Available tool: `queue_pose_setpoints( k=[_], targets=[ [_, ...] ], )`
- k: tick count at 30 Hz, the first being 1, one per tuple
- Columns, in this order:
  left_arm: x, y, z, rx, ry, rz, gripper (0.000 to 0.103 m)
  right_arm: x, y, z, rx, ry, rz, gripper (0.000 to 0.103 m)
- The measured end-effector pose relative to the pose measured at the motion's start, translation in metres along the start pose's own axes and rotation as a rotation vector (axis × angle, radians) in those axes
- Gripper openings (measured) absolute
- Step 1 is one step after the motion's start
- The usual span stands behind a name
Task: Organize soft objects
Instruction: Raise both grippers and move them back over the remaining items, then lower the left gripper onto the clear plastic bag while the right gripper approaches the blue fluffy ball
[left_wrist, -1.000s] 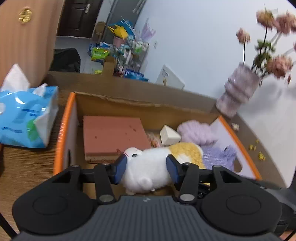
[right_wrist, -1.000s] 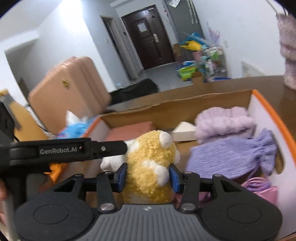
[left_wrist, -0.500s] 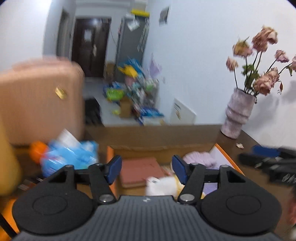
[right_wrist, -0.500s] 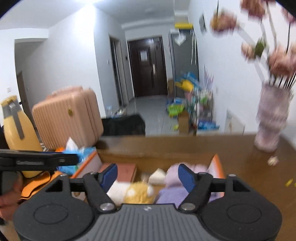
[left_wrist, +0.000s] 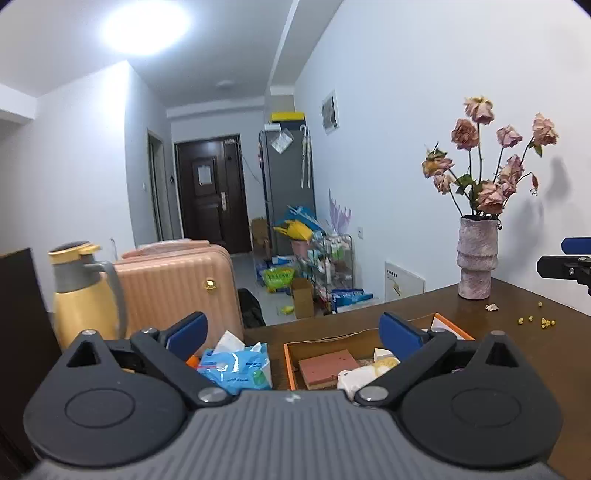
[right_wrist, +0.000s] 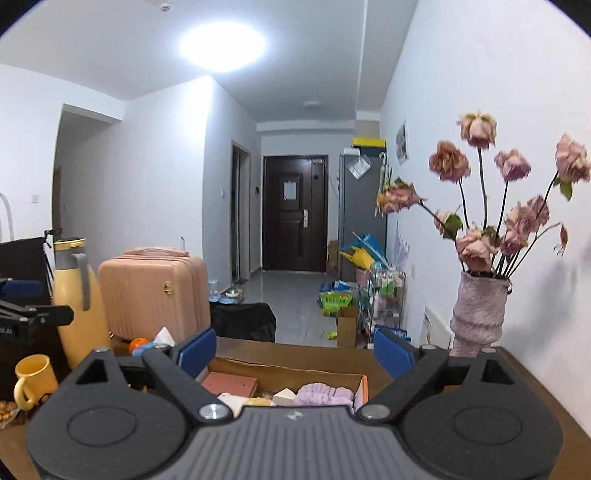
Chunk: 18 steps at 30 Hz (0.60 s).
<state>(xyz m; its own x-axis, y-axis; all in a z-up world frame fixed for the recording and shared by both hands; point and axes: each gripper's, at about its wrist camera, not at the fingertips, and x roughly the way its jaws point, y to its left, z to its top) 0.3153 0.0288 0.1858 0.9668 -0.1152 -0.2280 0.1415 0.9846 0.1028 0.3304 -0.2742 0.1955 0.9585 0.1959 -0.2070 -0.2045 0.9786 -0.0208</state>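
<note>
White walls (right_wrist: 147, 184), round ceiling light (right_wrist: 221, 46), dark door (right_wrist: 293, 214) at hallway end, grey tiled floor (right_wrist: 295, 295), grey cabinet (right_wrist: 360, 218), dark wooden table (left_wrist: 517, 339).

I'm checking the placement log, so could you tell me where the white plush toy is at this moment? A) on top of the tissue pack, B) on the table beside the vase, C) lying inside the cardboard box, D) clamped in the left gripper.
C: the white plush toy lies in the cardboard box next to the pink sponge block, while the left gripper is open and holds nothing.
</note>
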Motion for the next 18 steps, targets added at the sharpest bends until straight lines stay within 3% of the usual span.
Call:
queue_pose_setpoints(
  k=[6, 11, 18],
  targets=[
    [-0.057, -0.007, -0.042, -0.013, -0.048, 0.059, 0.103, -0.056, 0.019, -0.034, -0.002, -0.067, 0.020, 0.098],
    [-0.097, -0.008, -0.081, -0.122, -0.021, 0.004, 0.103, -0.099, 0.038, -0.078, -0.044, -0.095, 0.032, 0.100],
    [-0.137, -0.026, -0.150, -0.113, 0.031, 0.003, 0.103, -0.150, 0.061, -0.151, -0.027, -0.057, 0.054, 0.101]
  ],
)
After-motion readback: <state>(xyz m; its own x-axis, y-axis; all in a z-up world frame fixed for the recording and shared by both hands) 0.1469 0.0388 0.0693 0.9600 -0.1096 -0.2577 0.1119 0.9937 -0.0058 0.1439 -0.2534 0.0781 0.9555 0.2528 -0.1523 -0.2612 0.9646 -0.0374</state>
